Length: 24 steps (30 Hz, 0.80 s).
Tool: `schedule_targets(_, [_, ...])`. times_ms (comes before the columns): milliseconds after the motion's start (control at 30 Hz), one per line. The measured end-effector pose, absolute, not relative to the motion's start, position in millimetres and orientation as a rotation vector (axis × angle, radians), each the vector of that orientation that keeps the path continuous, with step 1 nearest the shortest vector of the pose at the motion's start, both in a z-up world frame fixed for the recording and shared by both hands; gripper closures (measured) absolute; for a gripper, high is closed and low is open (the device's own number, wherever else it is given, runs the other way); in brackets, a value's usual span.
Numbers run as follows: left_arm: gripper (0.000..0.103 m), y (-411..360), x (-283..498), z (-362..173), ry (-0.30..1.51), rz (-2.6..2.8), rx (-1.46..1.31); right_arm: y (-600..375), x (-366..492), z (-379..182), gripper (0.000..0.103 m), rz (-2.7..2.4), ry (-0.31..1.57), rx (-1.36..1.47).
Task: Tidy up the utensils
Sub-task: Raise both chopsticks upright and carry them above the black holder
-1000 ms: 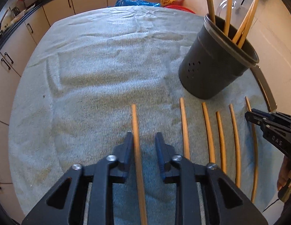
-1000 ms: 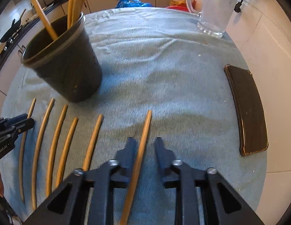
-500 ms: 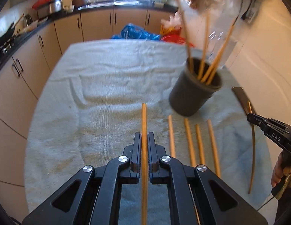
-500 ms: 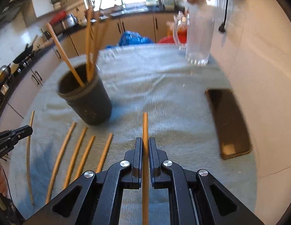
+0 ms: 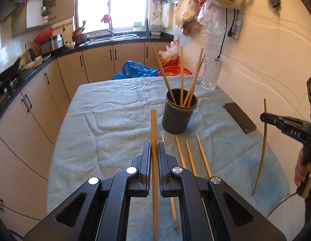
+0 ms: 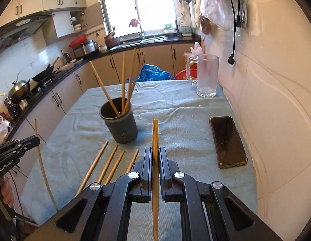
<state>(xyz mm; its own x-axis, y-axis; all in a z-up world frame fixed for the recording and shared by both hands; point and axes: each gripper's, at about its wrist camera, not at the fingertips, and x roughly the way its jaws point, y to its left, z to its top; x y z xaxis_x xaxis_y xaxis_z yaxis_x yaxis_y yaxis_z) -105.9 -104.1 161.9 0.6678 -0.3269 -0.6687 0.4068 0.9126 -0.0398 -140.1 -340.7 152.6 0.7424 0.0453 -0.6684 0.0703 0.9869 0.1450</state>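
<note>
My left gripper is shut on a wooden chopstick and holds it above the towel-covered table. My right gripper is shut on another chopstick, also lifted. A dark grey utensil holder with several chopsticks stands ahead of both; it also shows in the right wrist view. Several loose chopsticks lie on the towel in front of the holder and show in the right wrist view. Each gripper appears in the other's view with its chopstick: the right one, the left one.
A black phone lies on the table's right side near the tiled wall. A glass mug stands at the far right corner. Kitchen cabinets and a counter run along the left and back.
Both grippers closed on a chopstick each, then lifted them off the towel and tilted up, so the view now takes in the kitchen.
</note>
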Motion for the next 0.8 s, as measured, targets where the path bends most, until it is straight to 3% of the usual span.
schedule_targets(367, [0.097, -75.9, -155.6, 183.5, 0.647, -0.390, 0.120, -329.7, -191.6, 177.1, 0.096, 0.013, 0.670, 0.135])
schedule_targets(800, [0.097, -72.9, -159.5, 211.0, 0.597, -0.403, 0.068, -319.7, -199.5, 192.1, 0.096, 0.023, 0.613, 0.114])
